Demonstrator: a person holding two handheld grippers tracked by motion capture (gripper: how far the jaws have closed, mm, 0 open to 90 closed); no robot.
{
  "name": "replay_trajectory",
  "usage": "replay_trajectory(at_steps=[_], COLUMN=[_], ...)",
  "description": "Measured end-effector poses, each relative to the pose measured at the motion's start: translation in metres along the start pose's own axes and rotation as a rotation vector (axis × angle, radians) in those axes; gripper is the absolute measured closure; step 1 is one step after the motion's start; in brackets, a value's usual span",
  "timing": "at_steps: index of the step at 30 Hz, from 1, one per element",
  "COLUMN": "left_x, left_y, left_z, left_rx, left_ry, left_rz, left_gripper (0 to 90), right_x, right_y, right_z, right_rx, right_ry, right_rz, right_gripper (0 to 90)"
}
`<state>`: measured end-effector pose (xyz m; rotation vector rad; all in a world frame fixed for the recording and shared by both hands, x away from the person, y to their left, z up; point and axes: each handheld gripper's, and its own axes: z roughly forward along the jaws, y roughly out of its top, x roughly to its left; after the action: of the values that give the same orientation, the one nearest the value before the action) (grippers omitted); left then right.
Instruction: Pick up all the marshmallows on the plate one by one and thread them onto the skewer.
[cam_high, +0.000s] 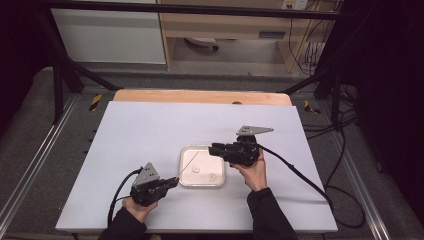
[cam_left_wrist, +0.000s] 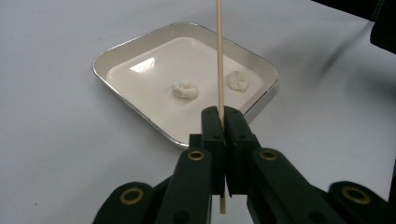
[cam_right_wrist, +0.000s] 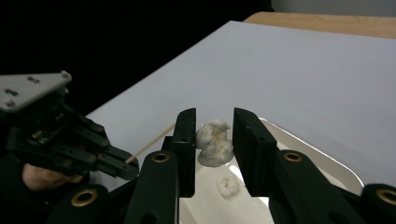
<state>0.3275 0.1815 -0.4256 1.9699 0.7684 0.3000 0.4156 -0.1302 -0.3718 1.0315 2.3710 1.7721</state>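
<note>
My left gripper (cam_high: 174, 180) sits at the front left of a shallow white tray (cam_high: 185, 181), shut on a thin wooden skewer (cam_left_wrist: 220, 65). The skewer slants up over the tray. Two small white lumps (cam_left_wrist: 185, 89) (cam_left_wrist: 238, 80) lie on the tray floor. My right gripper (cam_high: 213, 148) hovers over the tray's right rim, pointing left. In the right gripper view its jaws (cam_right_wrist: 214, 115) are closed on another white lump (cam_right_wrist: 214, 142), held in the air above the tray (cam_right_wrist: 327, 163). One lump (cam_right_wrist: 227, 185) shows below it.
A white sheet (cam_high: 150, 130) covers the table, with a wooden strip (cam_high: 200, 96) along its far edge. Black cables trail from both grippers, the right one (cam_high: 300, 175) across the sheet's right side. Metal frame rails run along both sides.
</note>
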Motion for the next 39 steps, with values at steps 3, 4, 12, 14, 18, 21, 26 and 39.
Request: replay_trajectory(at_steps=[3,4,12,14,18,21,26,39], left_x=[-0.002,-0.002,-0.005,-0.005,-0.006,-0.006,-0.007,-0.006], left_y=[0.0,0.0,0.001,0.001,0.001,0.001,0.001,0.0], left_z=[0.0,0.0,0.001,0.001,0.001,0.0,0.0,0.0], left_rx=[-0.007,-0.01,-0.023,-0.024,-0.025,-0.031,-0.034,-0.04], left_ry=[-0.004,-0.004,-0.01,-0.011,-0.014,-0.015,-0.013,-0.011], left_rz=[0.002,0.001,0.004,0.004,0.008,0.01,0.011,0.004], left_gripper=[88.5,88.5,88.5,88.5,88.5,88.5,88.5,88.6], right_x=[0.002,0.002,0.002,0.002,0.004,0.005,0.004,0.006], right_y=[0.002,0.003,0.003,0.003,0.004,0.005,0.004,-0.002], right_z=[-0.001,-0.001,0.004,0.005,0.01,0.013,0.015,0.022], right_rx=[-0.035,-0.043,-0.069,-0.069,-0.071,-0.069,-0.068,-0.055], right_ry=[0.03,0.036,0.075,0.078,0.097,0.104,0.108,0.138], right_rz=[0.028,0.036,0.078,0.079,0.086,0.085,0.089,0.111], right_gripper=[71.1,71.2,71.4,71.4,71.4,71.5,71.7,75.0])
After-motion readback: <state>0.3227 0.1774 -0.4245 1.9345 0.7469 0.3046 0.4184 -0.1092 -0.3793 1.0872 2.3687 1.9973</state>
